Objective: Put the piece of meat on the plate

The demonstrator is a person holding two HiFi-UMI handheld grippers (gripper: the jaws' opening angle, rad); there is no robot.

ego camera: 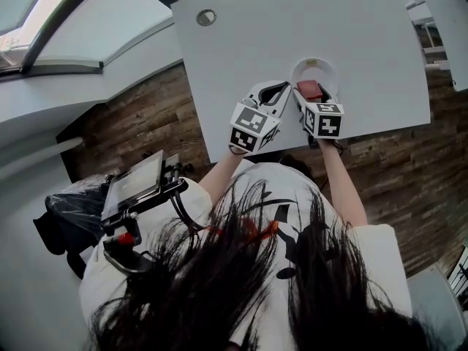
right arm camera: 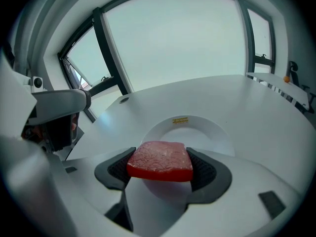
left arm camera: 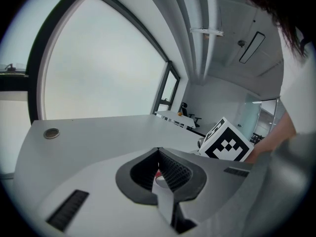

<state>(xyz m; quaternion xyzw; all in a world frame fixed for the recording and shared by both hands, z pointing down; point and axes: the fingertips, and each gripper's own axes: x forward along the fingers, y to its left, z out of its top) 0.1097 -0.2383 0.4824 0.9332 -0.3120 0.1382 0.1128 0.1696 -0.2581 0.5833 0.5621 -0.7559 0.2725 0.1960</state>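
The right tool (ego camera: 311,93) has its jaws spread wide and pressed on either side of the meat (right arm camera: 160,158), a red slab held flat between the dark pads. The left tool (left arm camera: 158,154) has its jaws drawn together at the tips with nothing between them.

The counter (ego camera: 256,35), pale grey, fills the upper middle of the head view. The plate (right arm camera: 200,127), white and round, sits near the counter's near edge, just right of centre in that view. The meat hangs over the near part of the plate, low to it; whether its underside touches I cannot tell. A small yellow sticker (right arm camera: 180,120) lies on the far rim.

The step in hand looks like the set-down. To do it well, I judge the slab should be kept level and lowered until it rests on the plate's flat middle rather than the rim. Only then should the jaws part, evenly, so neither pad drags it sideways. The tool should then draw straight back, since the textured pads may cling to the meat.

In the head view the right forearm runs up from the lower right to its tool, which tips down toward the plate, marker cube facing the camera. The left forearm angles up from the left; its tool is just left of the plate, nearer level, apart from the meat
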